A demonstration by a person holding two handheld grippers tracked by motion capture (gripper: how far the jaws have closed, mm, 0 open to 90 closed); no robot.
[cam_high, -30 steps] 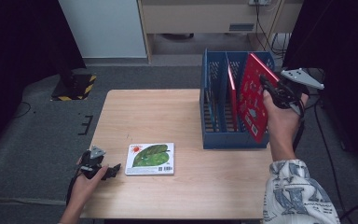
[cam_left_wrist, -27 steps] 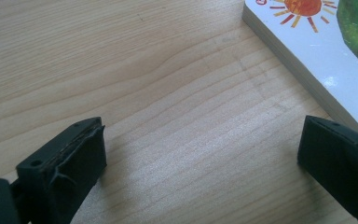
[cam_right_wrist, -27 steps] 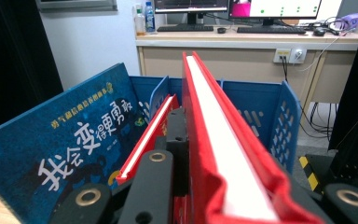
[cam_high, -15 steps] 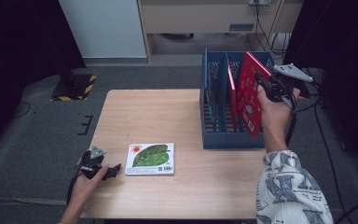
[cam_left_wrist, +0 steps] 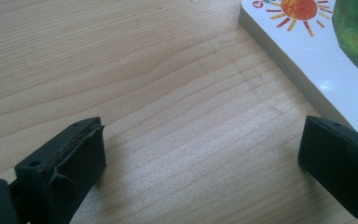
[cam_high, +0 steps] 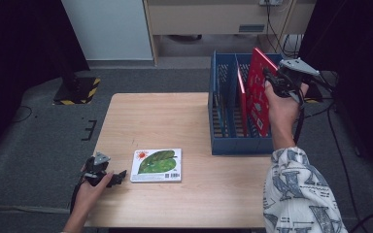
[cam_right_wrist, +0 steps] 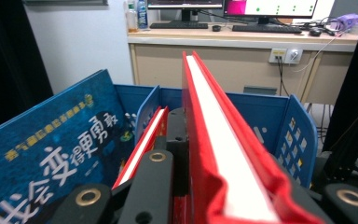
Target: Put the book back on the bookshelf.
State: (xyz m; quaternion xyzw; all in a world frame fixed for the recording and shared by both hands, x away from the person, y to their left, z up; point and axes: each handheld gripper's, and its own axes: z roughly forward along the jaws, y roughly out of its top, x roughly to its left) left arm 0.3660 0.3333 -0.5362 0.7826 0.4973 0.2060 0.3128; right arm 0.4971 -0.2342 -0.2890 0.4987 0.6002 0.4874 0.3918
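Note:
My right gripper (cam_high: 273, 81) is shut on a red hardcover book (cam_high: 255, 92), which it holds upright over the right end of the blue slotted rack (cam_high: 243, 144). In the right gripper view the red book (cam_right_wrist: 214, 140) runs edge-on between the jaws, above the rack (cam_right_wrist: 298, 135). A thinner red book (cam_right_wrist: 142, 142) and a blue book (cam_right_wrist: 51, 144) stand in slots to its left. My left gripper (cam_high: 116, 175) rests open on the table, just left of a white book with a green leaf cover (cam_high: 156, 165). That book's corner (cam_left_wrist: 317, 56) lies beyond the open jaws of the left gripper (cam_left_wrist: 200, 149).
The wooden table (cam_high: 175, 121) has bare room between the leaf book and the rack. A cabinet and a desk with monitors stand behind the table. Dark curtains hang on both sides.
The right hand has carried the red book a little back and to the left over the rack, turning it more edge-on. The left gripper has stayed put.

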